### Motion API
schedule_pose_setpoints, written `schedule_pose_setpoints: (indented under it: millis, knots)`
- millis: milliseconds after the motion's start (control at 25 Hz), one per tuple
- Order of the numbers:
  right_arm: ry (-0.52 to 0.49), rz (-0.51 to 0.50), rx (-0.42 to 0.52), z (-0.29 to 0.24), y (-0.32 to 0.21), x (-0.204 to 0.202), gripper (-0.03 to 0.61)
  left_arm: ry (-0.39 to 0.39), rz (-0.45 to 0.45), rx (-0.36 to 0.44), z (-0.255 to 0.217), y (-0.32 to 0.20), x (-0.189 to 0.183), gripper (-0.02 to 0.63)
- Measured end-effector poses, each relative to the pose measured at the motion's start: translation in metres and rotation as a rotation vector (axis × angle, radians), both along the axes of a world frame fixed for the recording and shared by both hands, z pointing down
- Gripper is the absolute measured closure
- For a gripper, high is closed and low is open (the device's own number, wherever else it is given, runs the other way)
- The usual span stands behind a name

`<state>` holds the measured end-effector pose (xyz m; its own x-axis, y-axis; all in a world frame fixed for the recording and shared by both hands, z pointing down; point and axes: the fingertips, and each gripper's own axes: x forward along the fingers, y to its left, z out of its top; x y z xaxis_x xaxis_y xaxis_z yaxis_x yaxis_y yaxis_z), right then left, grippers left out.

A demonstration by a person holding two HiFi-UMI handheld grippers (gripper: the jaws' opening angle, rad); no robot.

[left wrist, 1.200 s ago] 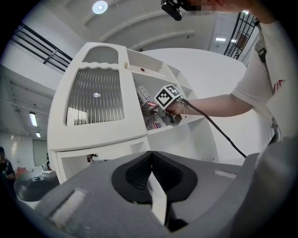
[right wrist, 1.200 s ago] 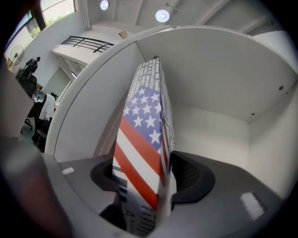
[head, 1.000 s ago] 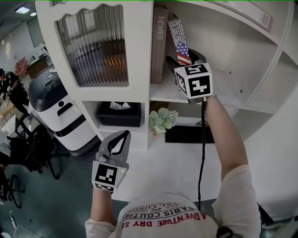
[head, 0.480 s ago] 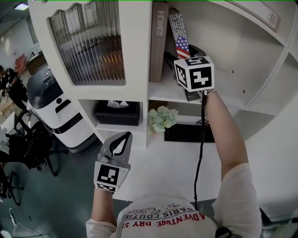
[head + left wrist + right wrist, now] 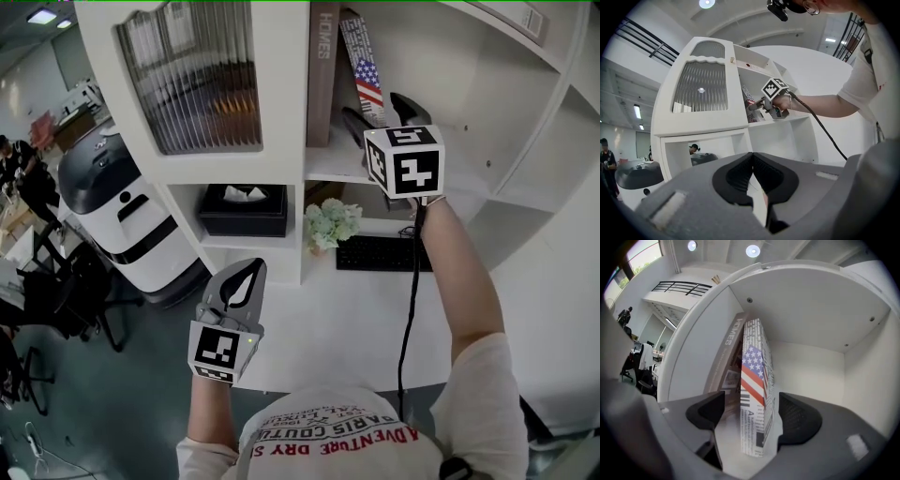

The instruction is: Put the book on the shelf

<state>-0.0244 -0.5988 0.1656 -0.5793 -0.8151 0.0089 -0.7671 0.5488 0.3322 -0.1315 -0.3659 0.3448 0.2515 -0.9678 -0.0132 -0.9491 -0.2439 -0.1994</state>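
Its jaws just opening off the flag-spined book (image 5: 753,376) standing between them, the right gripper (image 5: 751,416) is risking a pad (image 5: 799,420) snagging it and toppling it toward 3 o'clock.

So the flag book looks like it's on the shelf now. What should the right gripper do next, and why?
Probably draw the right gripper straight back out of the shelf. Its jaws have just been opening and now stand apart, not pressing the flag book between them. That book stands on the shelf, tilted toward the brown book beside it, so it seems placed.
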Motion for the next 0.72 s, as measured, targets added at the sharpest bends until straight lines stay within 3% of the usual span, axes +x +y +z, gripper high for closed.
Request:
schedule_pose_setpoints:
  millis: [200,440,600,720]
  knots:
    - [-0.047,-0.034,-0.002,0.003,0.044,0.013,0.239,0.019,0.034,0.008,-0.005,0.015,0.004,0.609]
    - [-0.081,-0.041,0.097,0.013,0.111,0.030,0.426,0.021,0.078,0.005,-0.008,0.037,0.013,0.609]
    - [-0.133,-0.010,0.093,0.029,0.141,0.043,0.516,0.018,0.103,0.012,-0.011,0.051,0.020,0.609]
    - [-0.171,0.005,0.070,0.048,0.158,0.054,0.527,0.014,0.119,0.016,-0.011,0.059,0.024,0.609]
